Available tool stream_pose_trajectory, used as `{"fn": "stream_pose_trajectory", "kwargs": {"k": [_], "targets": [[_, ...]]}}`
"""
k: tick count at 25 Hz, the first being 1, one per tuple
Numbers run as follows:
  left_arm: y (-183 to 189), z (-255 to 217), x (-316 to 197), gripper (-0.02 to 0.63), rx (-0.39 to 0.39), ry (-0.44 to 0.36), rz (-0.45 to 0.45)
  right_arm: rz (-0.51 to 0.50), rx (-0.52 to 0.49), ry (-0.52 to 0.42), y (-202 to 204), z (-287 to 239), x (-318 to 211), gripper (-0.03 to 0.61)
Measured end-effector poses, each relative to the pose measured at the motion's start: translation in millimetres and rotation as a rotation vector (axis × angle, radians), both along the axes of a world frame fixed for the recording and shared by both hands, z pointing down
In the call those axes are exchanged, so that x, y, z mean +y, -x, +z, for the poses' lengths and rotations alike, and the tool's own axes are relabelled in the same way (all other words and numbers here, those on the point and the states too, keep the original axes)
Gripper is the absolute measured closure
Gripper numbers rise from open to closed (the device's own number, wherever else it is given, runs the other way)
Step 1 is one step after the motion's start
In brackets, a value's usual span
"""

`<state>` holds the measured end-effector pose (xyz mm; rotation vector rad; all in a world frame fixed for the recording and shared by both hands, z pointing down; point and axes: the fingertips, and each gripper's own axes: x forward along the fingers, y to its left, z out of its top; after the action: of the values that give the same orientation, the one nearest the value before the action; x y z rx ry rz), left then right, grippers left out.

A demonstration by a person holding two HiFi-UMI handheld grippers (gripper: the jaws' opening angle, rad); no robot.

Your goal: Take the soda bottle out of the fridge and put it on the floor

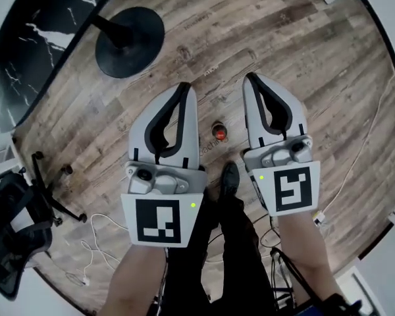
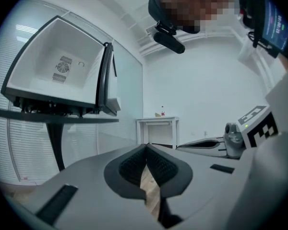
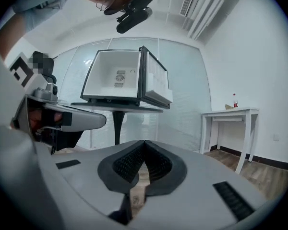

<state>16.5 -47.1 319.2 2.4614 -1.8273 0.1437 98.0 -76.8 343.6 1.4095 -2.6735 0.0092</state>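
Note:
Seen from above in the head view, the soda bottle point(image 1: 219, 131) stands upright on the wood floor, red cap up, between my two grippers and touching neither. My left gripper point(image 1: 184, 85) is shut and holds nothing; its jaws meet at the tips point(image 2: 146, 147). To the right of the bottle, my right gripper point(image 1: 250, 76) is also shut and empty point(image 3: 144, 143). The small white fridge point(image 2: 62, 66) sits on a round table with its door swung open and its inside bare; it also shows in the right gripper view point(image 3: 117, 75).
The table's black round base point(image 1: 128, 41) and dark marble top point(image 1: 39, 31) lie at the upper left. An office chair point(image 1: 13, 229) stands at the lower left, with cables point(image 1: 95, 242) on the floor. A white side table point(image 3: 230, 114) with a small bottle point(image 3: 235, 100) is by the wall.

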Motion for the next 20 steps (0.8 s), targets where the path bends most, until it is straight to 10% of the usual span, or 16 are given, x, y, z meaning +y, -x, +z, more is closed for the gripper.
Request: {"fn": "stream_pose_trajectory", "kwargs": {"k": [20], "targets": [[10.4, -359.7, -7.7, 0.603, 0.002, -0.272, -0.034, 0.041, -0.050, -0.313, 4.0, -390.4, 3.0, 0.566]]}}
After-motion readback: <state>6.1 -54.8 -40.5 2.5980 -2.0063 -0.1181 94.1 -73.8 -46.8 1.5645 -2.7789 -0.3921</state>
